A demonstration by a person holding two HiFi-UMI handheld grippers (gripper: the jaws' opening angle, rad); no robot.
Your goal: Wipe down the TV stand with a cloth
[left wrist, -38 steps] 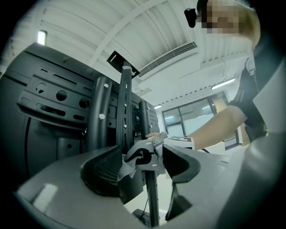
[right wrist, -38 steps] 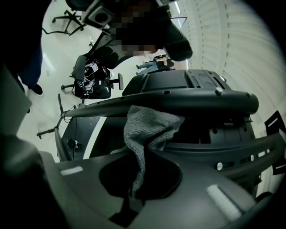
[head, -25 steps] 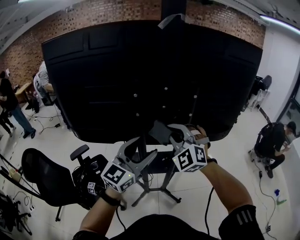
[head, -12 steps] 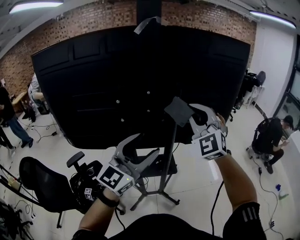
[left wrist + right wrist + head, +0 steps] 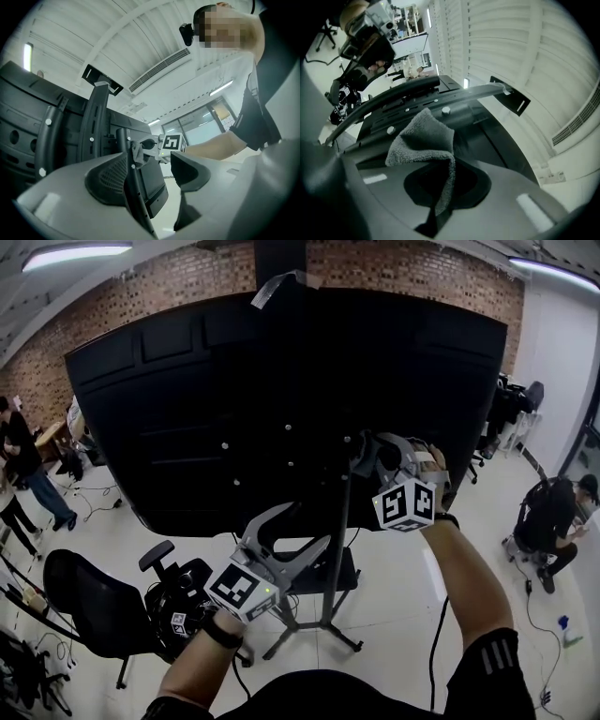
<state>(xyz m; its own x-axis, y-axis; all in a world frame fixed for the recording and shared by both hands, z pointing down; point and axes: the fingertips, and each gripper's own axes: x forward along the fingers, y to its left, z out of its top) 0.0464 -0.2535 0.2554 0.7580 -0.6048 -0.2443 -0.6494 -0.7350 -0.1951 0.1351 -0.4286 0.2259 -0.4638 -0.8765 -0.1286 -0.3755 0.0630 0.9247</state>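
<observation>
With right tongs clamping the fuzzy grey cloth, left tongs open: press flat, stroke down the black metal TV-stand pole.

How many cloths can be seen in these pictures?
1. A grey cloth is held in the right gripper, at the TV stand's pole. No other shows.

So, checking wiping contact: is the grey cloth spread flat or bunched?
Bunched: the grey terry cloth droops in folds, pinched in the shut right hand-held gripper.
</observation>
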